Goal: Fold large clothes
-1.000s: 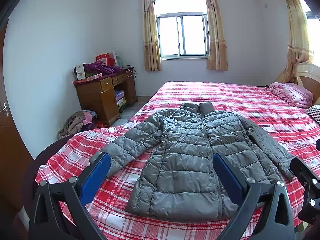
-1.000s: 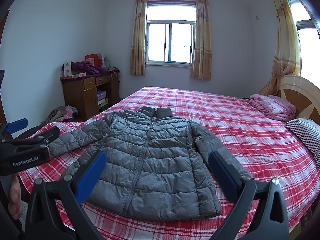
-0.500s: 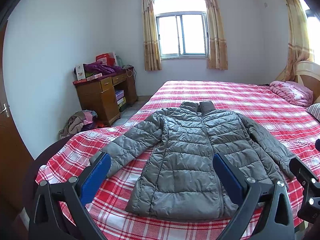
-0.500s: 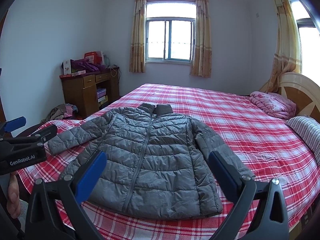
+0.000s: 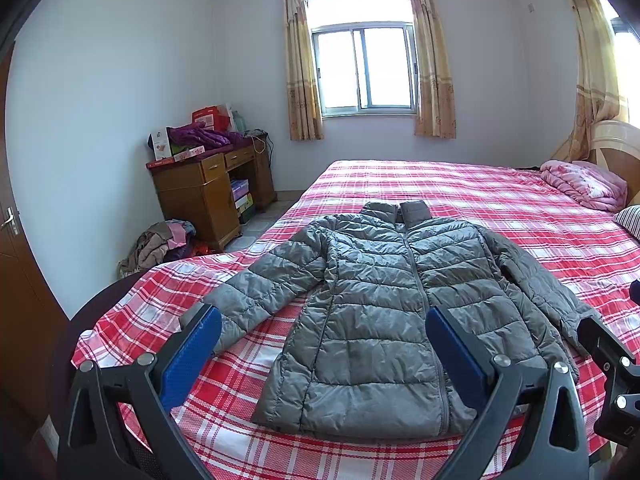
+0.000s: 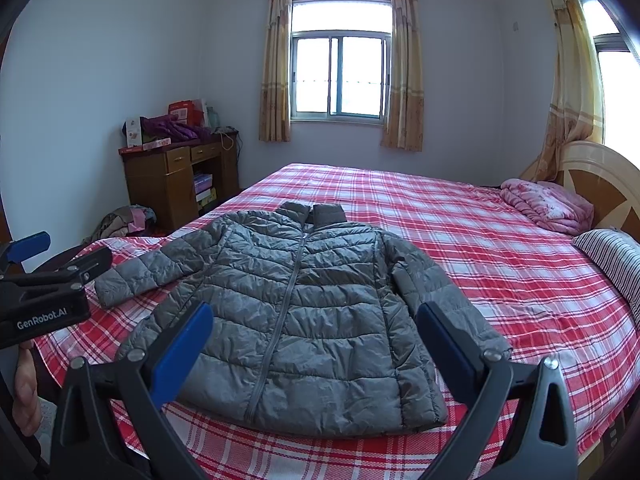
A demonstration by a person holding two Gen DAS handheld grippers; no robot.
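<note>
While scarcely shifted over the last second, hovering wide apart and empty: left gripper (image 5: 323, 354), right gripper (image 6: 314, 344); grey jacket (image 6: 288, 312) spread flat, unfolded, on bed (image 6: 500, 264); folding unstarted.

A wooden desk (image 5: 208, 196) stands at left, clothes (image 5: 160, 242) heaped beside it. A pink quilt (image 6: 548, 206) lies at right, by a striped pillow (image 6: 612, 260).

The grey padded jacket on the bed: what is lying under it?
The grey padded jacket lies flat on the red checked bedsheet, which shows all around it. Whether anything else is beneath it cannot be seen, as it covers that part.
</note>
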